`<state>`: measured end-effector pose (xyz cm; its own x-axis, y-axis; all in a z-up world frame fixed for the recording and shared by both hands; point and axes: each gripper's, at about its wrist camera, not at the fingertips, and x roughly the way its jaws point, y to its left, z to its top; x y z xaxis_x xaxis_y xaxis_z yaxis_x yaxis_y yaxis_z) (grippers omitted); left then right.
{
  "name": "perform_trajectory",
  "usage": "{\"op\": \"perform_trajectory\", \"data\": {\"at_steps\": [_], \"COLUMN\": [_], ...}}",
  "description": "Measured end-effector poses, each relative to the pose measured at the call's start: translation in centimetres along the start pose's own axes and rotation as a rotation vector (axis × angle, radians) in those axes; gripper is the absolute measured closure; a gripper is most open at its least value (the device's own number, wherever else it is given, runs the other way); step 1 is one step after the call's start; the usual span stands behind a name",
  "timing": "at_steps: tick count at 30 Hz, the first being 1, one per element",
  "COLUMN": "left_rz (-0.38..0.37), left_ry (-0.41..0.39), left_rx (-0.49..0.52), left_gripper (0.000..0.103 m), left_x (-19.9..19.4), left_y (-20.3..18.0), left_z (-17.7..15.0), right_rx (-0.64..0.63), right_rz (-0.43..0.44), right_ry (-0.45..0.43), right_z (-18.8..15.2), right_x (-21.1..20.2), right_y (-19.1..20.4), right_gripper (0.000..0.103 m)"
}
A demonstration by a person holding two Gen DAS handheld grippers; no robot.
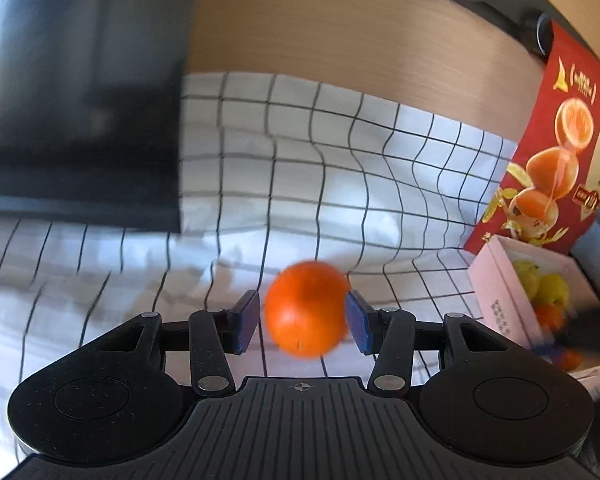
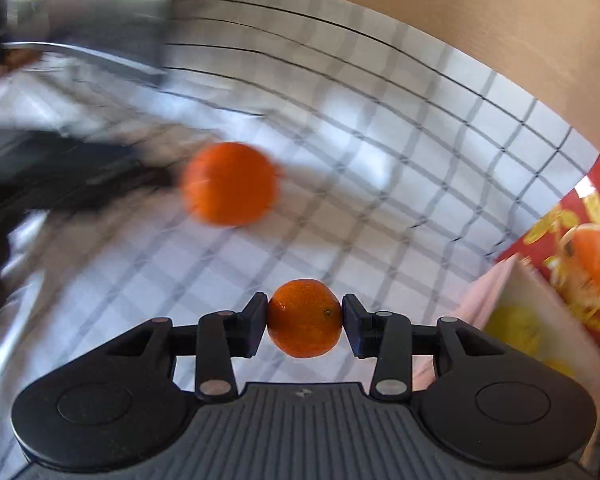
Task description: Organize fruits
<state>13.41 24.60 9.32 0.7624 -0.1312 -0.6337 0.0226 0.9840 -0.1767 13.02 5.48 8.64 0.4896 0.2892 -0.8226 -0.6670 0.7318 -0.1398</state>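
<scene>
each gripper clamps one fruit above the checked cloth [image 1: 340,152]: the left gripper [image 1: 302,316] pinches a large orange [image 1: 306,308], the right gripper [image 2: 305,322] a tangerine [image 2: 305,318], likely bound for the pink box [image 1: 496,280] holding yellow fruit.

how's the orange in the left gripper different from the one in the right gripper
The left gripper holds a larger orange, smooth-looking and blurred. The right gripper holds a smaller orange, sharp, with pebbled skin and a dark stem spot facing the camera. Both are orange, roundish and pinched between blue pads above the checked cloth.
</scene>
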Motion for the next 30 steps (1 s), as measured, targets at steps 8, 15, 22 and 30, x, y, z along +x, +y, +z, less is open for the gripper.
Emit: {"op": "perform_trajectory", "data": {"at_steps": [8, 15, 22, 30], "left_rz": [0.032, -0.047, 0.034, 0.050], "left_ry": [0.099, 0.207, 0.204, 0.267], "left_rx": [0.152, 0.241, 0.274, 0.256], "left_gripper": [0.047, 0.044, 0.040, 0.030], "left_x": [3.3, 3.9, 4.7, 6.5], "left_y": [-1.3, -3.0, -4.2, -2.3], "left_z": [1.4, 1.2, 0.6, 0.3], "right_rx": [0.010, 0.115, 0.146, 0.230], "right_rz": [-0.028, -0.035, -0.049, -0.027], "right_ry": [-0.018, -0.022, -0.045, -0.051], "right_z": [-7.4, -11.7, -13.6, -15.1], "right_x": [-1.7, -2.1, -2.9, -3.3], "right_y": [3.6, 3.0, 2.8, 1.9], "right_gripper": [0.063, 0.062, 0.062, 0.054]}}
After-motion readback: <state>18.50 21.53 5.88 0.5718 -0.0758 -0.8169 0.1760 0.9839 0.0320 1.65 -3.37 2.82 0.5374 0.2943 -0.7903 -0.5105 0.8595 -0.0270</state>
